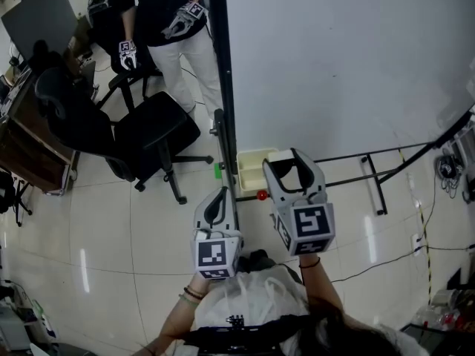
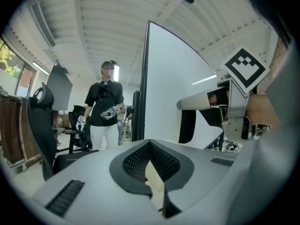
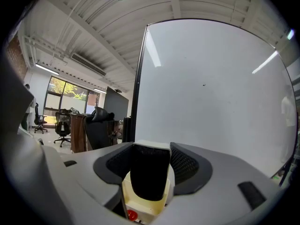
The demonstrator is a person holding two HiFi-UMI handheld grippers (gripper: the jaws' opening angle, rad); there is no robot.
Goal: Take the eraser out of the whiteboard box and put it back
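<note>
My right gripper [image 1: 295, 156] is shut on the eraser [image 3: 149, 173], a white-backed block with a black felt face that stands upright between the jaws. It hangs just above the cream whiteboard box [image 3: 142, 203], which is fixed at the lower left corner of the whiteboard [image 1: 341, 58]. In the head view the box [image 1: 249, 175] lies just left of the right gripper. My left gripper [image 1: 220, 200] is shut on nothing, lower and to the left of the box. In the left gripper view its fingertips [image 2: 149, 143] meet, and the right gripper shows at the upper right.
A red knob [image 1: 261, 195] sits just under the box. A black office chair [image 1: 152, 136] stands to the left, and a person in white trousers and gloves [image 1: 174, 28] stands behind it. The whiteboard's stand legs [image 1: 375, 180] run across the floor to the right.
</note>
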